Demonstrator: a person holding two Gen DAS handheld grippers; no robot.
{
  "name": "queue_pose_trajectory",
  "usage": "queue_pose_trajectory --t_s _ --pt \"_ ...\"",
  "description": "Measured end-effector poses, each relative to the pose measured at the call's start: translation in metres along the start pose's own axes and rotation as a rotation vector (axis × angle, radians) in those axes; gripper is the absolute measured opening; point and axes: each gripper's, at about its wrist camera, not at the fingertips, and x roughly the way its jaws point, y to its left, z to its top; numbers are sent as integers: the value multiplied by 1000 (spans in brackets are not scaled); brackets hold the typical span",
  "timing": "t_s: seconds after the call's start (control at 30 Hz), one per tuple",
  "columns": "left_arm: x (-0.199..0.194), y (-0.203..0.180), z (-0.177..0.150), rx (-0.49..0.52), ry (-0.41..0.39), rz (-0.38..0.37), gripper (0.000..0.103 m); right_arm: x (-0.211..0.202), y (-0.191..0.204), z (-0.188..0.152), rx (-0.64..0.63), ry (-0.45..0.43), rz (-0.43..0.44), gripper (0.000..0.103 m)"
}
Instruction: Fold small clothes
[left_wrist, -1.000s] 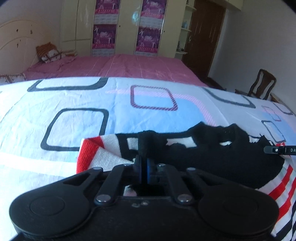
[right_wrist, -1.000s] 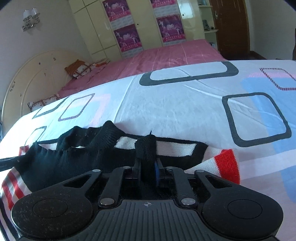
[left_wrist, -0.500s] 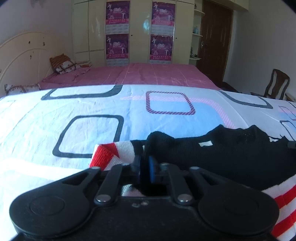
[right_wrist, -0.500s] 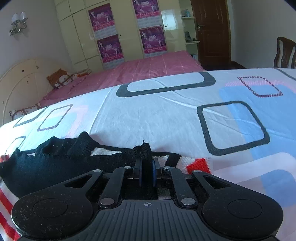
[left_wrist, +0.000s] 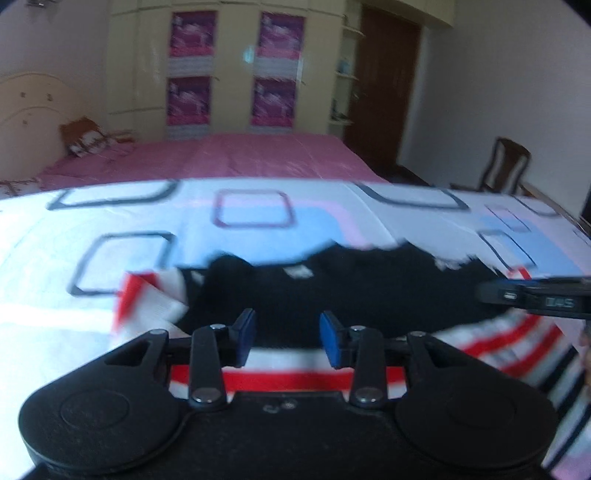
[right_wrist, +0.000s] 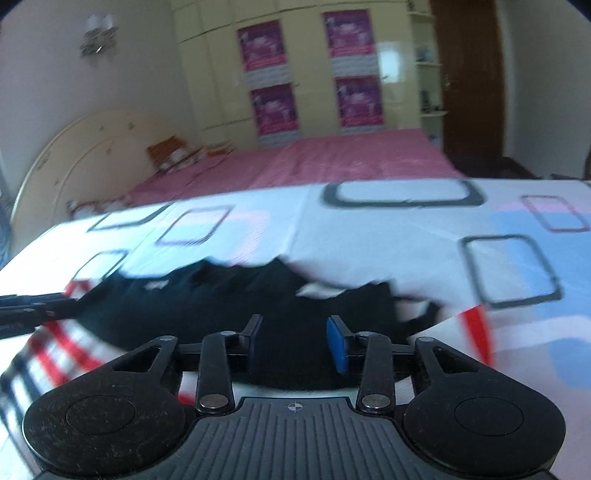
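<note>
You are in a bedroom, working over a bed (left_wrist: 110, 221) spread with a white sheet printed with blue, pink and dark squares; a pink bed, tall cupboards and a wooden chair (left_wrist: 506, 166) sit far ahead of both claws.

The small sweater (left_wrist: 351, 288), black over red, white and dark stripes, lies flat on the sheet straight ahead of and under both claws. Your left claw (left_wrist: 287, 334) has just been opening: its blue pads stand apart with nothing pinched, only knit lying beneath the gap. Your right claw (right_wrist: 295, 338) has likewise just been opening and holds nothing, the black fabric below it.

Expect the sweater to be light, soft and limp, so it will sag and drape from any pinch, and the knit may stretch or snag. It looks grippy rather than slippery. For the next fold, take it at an edge or corner, such as the striped red end (left_wrist: 147, 295) just left of your left claw, pinching both layers together.
</note>
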Motion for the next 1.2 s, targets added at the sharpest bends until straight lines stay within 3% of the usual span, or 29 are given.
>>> queue_pose_trajectory --t_s 0.2,0.37,0.5,0.63,0.77,1.0,1.2 --pt "6 -11 -30 45 32 30 39 3 24 -22 -85 42 -6 38" --pt "-1 11 -33 20 37 78 39 -4 -6 -34 -38 44 -74 38" --pt "-8 27 -37 1 38 102 38 -13 -20 -44 -69 34 -140 36" --pt "-14 30 -35 -11 48 118 37 -18 -25 -45 -36 32 -159 36" --pt "-25 23 -30 -37 61 120 36 -31 -14 -40 27 13 -93 37" --pt "-38 0 -33 -46 67 38 37 -43 25 -43 -2 10 -28 37" --pt "-37 -1 -45 -28 83 46 40 -45 29 -61 -23 58 -72 37"
